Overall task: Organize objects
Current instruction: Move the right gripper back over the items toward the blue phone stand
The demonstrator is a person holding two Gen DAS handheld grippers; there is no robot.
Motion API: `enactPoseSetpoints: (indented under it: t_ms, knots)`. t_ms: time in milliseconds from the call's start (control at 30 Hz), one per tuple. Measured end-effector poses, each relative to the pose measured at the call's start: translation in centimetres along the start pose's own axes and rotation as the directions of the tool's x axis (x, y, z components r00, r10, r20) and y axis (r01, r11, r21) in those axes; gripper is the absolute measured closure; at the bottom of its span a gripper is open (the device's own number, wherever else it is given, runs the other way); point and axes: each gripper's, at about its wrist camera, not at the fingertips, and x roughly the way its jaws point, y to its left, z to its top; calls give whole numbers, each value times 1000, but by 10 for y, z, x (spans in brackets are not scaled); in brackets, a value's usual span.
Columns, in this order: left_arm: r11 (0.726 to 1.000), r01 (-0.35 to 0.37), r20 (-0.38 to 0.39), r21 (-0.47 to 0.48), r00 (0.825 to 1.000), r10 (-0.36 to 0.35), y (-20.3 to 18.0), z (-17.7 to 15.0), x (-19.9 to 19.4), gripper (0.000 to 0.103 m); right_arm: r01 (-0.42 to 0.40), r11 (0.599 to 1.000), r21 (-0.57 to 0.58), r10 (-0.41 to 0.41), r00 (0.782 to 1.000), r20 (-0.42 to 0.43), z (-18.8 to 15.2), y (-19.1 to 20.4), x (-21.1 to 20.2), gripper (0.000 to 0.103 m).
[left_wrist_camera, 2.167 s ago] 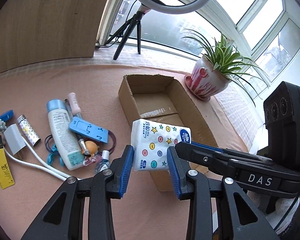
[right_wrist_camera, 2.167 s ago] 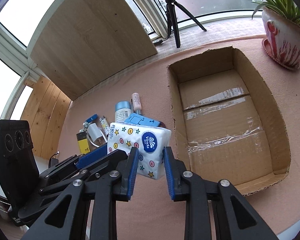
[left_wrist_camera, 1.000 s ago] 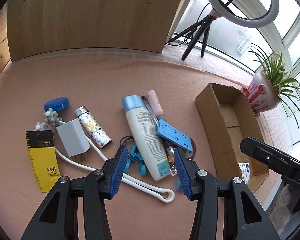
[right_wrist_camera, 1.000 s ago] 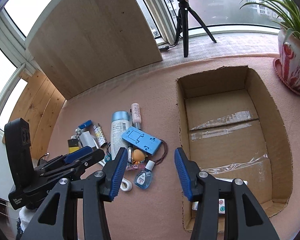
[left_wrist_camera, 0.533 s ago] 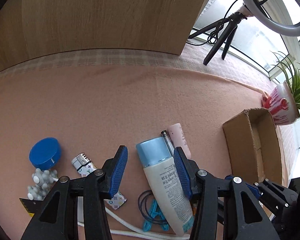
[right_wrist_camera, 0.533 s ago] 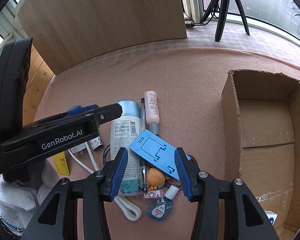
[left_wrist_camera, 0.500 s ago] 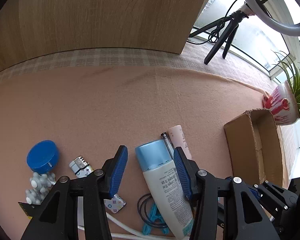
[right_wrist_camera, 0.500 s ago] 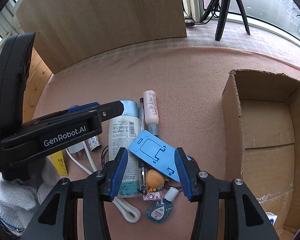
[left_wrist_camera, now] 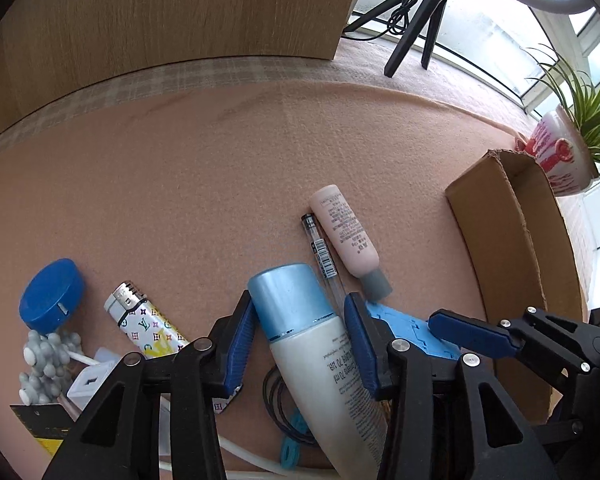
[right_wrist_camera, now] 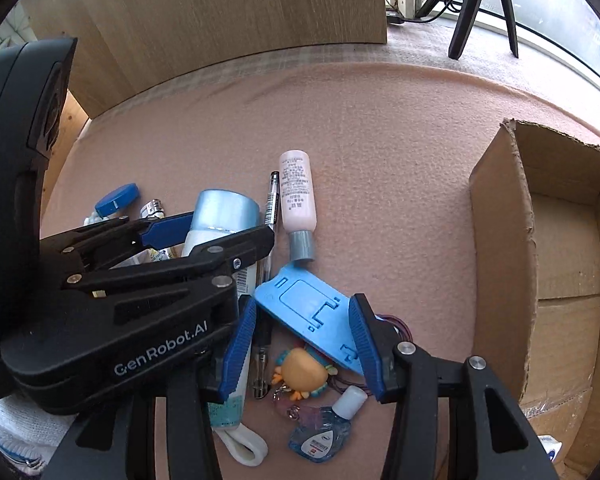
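Note:
A white lotion bottle [left_wrist_camera: 320,360] with a light-blue cap lies on the pink mat. My left gripper [left_wrist_camera: 300,340] straddles it just below the cap. Its jaws are closing, and a thin gap still shows at the pads. A blue phone stand [right_wrist_camera: 304,304] rests on the pile, its near end between the pads of my right gripper [right_wrist_camera: 300,344], which stands open above an orange toy keychain [right_wrist_camera: 300,372]. The cardboard box [right_wrist_camera: 496,240] stands to the right, with a tissue pack [right_wrist_camera: 548,448] just visible in its near corner.
A pink bottle [left_wrist_camera: 344,232] and a pen [left_wrist_camera: 320,244] lie beside the lotion bottle. To the left are a lighter [left_wrist_camera: 144,324], a blue cap [left_wrist_camera: 50,294] and a white charger [left_wrist_camera: 88,380]. A small sanitizer bottle [right_wrist_camera: 320,436] lies near. A potted plant [left_wrist_camera: 560,160] and a tripod [left_wrist_camera: 416,20] stand behind.
The tissue pack that both grippers held has gone into the box. Both grippers have swung left and sunk onto the pile, the left around the lotion bottle, the right over the blue stand.

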Motion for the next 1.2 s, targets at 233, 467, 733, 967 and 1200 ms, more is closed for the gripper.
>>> enactPoseSetpoints:
  t_ms: [233,467,733,967,1200]
  knots:
    - [999,34,16,-38,999,-34,20,-44,-21,57,-3,999,-46,3,1000,7,-29,23,-3,58]
    - [999,16,20,-45,1000,-16,41,-87,-41,58,41,990,-132,-36,998,42,-59,45,-17,59]
    - [996,19,24,-85,1000,-17,65,-124,-62,58,-68,991,-115,64,997,-39,-81,43,-11,67]
    - [993,-51,41,-103,998,55,83,-139,-81,58,-69,996,-53,65,995,-75,-104,18,-20,71]
    - [994,-30,128,-106,991,44,71,-133,-113,59,-138,987,81,134,990,50,-106,-7,-50,71]
